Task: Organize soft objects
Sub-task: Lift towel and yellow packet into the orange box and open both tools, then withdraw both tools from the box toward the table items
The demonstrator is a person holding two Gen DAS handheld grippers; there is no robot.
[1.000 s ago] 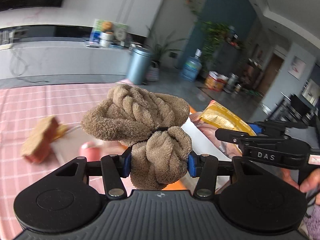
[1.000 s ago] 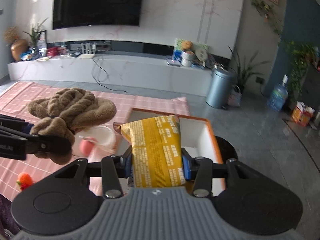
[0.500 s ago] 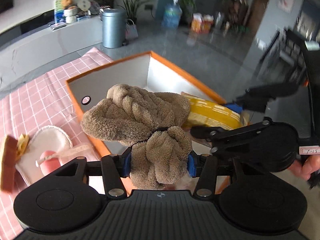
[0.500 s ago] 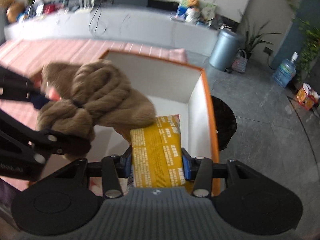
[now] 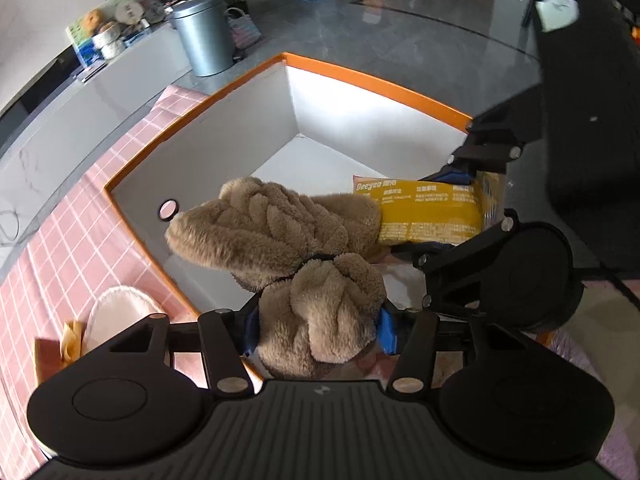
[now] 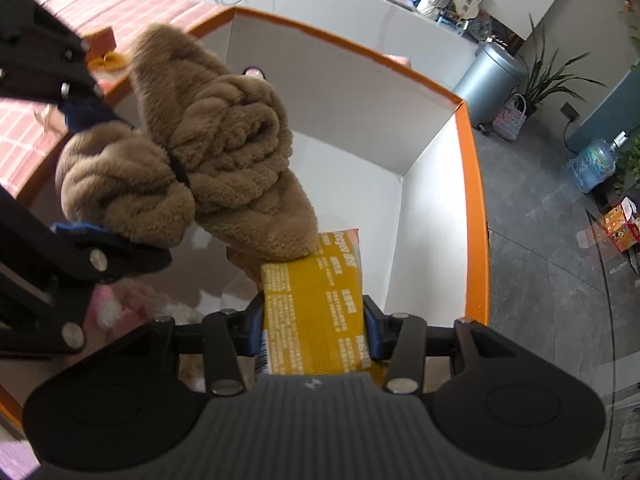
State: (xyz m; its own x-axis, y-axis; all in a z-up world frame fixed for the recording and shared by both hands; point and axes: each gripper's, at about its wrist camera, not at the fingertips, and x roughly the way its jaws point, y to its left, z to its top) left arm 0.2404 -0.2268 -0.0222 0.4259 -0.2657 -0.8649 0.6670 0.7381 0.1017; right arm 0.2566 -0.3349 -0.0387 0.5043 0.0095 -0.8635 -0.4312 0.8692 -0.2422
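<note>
The left gripper [image 5: 318, 328] is clamped tight on the brown plush towel bundle [image 5: 280, 236], and the right gripper [image 6: 314, 330] is pinched on the yellow snack pack [image 6: 316, 312]. Both are held over the orange-rimmed box [image 5: 376, 84], pack at the bundle's 3 o'clock, seemingly touching. Probably best if both get lowered first, then released one at a time so nothing gets tangled.

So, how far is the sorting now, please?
Done: something pink and fluffy seems to lie in the orange-rimmed box already. In hand: the left gripper holds the brown plush towel and the right gripper holds the yellow packet, both over the box, unreleased. Left: a white pad on the pink cloth.
</note>
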